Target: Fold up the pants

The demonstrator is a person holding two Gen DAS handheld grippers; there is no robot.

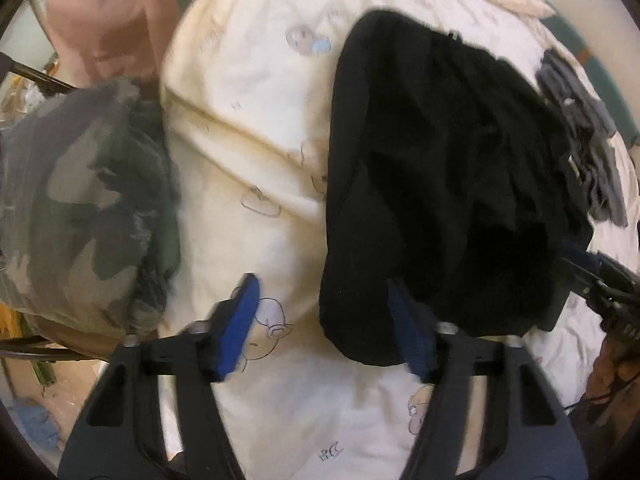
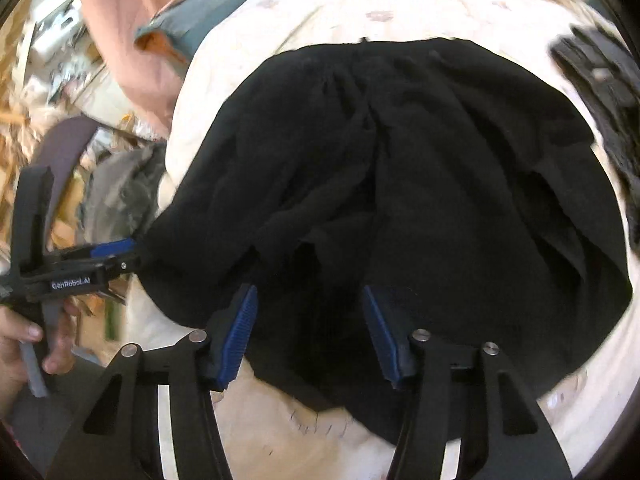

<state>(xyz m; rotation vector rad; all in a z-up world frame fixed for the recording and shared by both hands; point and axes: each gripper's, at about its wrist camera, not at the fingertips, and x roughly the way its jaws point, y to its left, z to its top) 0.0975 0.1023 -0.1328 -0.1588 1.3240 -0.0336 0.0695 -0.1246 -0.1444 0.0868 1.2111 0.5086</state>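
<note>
My left gripper (image 1: 320, 324) hangs with jaws apart over the cream printed bedsheet (image 1: 256, 152), its right pad at the near edge of the black pants (image 1: 440, 184). My right gripper (image 2: 310, 334) straddles their bunched cloth, unclamped. Camouflage garment (image 1: 80, 208) far left, grey clothes (image 1: 580, 128) right.

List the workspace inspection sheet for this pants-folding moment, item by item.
Surface: bed sheet, white with a cartoon print, wrinkled.
Job's things: black pants, spread on the sheet, creased, not yet neatly folded.
Clutter: camouflage garment at the bed's edge; grey garment beyond the pants; pink cloth farther back.
Grippers: left gripper open, one of its fingers at the pants' edge; right gripper open, pants fabric between its fingers.
Cables: nothing seen.
Surroundings: floor clutter beside the bed, blurred.
</note>
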